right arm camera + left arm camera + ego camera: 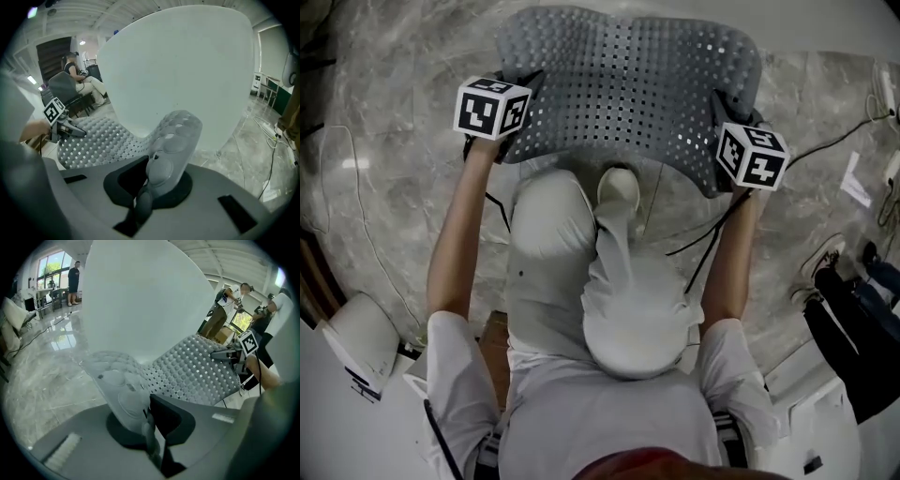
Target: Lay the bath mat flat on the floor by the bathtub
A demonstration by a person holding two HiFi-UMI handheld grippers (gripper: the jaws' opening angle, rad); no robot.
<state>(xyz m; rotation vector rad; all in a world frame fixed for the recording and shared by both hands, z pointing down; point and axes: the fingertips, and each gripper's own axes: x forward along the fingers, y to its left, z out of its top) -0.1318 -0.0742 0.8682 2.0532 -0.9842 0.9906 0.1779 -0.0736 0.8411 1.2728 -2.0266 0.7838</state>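
A grey perforated rubber bath mat [628, 89] hangs stretched between my two grippers above the marble floor [384, 159]. My left gripper [514, 141] is shut on the mat's near left corner [119, 390]; its marker cube sits at the left of the head view. My right gripper [719, 173] is shut on the near right corner [171, 150]. The mat sags in the middle and curls up at both pinched corners. The white bathtub [140, 296] fills the background of both gripper views, its wall [187, 61] close behind the mat.
The person's knees and shoe [619, 192] lie under the mat's near edge. Black cables [825, 141] trail over the floor at right. White equipment [361, 342] stands at the lower left, dark bags [862, 319] at right. People stand far off [73, 277].
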